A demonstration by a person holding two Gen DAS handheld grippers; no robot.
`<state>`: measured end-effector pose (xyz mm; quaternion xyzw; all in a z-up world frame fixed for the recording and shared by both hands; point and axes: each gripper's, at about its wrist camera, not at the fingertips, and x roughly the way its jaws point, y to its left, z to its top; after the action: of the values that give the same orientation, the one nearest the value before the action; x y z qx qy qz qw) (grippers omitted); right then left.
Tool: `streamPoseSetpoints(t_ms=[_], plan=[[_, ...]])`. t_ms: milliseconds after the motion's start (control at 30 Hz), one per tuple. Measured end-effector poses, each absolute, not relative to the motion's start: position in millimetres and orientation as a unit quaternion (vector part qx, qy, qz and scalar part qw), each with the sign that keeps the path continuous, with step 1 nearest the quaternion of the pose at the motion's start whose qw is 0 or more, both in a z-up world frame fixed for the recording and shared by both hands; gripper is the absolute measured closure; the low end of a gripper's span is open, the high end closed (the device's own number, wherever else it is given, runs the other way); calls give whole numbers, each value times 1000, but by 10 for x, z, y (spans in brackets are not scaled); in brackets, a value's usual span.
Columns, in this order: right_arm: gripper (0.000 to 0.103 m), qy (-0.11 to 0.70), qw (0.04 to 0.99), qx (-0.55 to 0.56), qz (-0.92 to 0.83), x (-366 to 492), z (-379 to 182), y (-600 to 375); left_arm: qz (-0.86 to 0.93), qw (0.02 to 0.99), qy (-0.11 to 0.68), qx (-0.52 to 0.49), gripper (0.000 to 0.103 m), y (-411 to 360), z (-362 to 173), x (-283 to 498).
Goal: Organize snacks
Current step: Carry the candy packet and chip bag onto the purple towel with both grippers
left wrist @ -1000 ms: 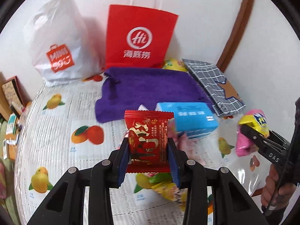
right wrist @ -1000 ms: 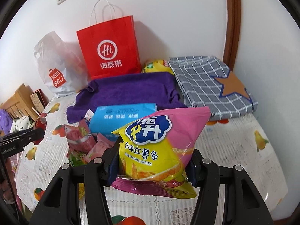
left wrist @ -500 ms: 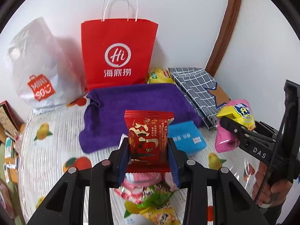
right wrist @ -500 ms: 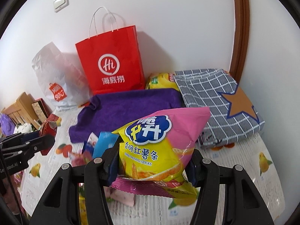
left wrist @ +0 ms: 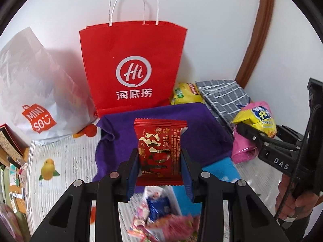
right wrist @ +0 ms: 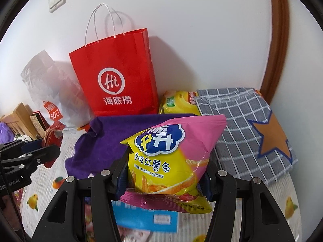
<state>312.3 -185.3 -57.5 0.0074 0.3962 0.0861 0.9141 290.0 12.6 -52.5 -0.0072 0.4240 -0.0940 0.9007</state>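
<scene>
My left gripper (left wrist: 159,168) is shut on a red snack packet (left wrist: 159,151), held upright above the table in front of the purple towel (left wrist: 157,117). My right gripper (right wrist: 163,178) is shut on a pink and yellow bag of sweet potato sticks (right wrist: 167,157), also held up above the table. In the left wrist view the right gripper (left wrist: 245,131) shows at the right with that bag (left wrist: 254,129). A red paper bag (left wrist: 131,68) stands open-topped against the wall; it also shows in the right wrist view (right wrist: 115,74). Loose snacks (left wrist: 161,219) lie below the left gripper.
A white plastic bag (left wrist: 30,88) leans left of the red bag. A yellow chip bag (right wrist: 177,100) and a folded grey checked cloth (right wrist: 248,129) lie at the back right. A blue box (right wrist: 145,217) lies under my right gripper. The table has a fruit-print cover (left wrist: 60,161).
Both grippers have risen and moved toward the wall with their snacks; the red paper bag looms larger, and the blue box and loose snacks have slid down under the grippers.
</scene>
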Motion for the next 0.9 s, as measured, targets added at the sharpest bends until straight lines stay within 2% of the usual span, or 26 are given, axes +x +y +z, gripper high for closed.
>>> streamPoseSetpoints(t_ms=[367,900], plan=[[46,407,908,6,100,3775,-838,-1779,-74,895,441,5,66,318,-819,3489],[46,435,894,-29,104,4069,-1336,-1670,-70,881,467,1,66,437,-1239,3854]])
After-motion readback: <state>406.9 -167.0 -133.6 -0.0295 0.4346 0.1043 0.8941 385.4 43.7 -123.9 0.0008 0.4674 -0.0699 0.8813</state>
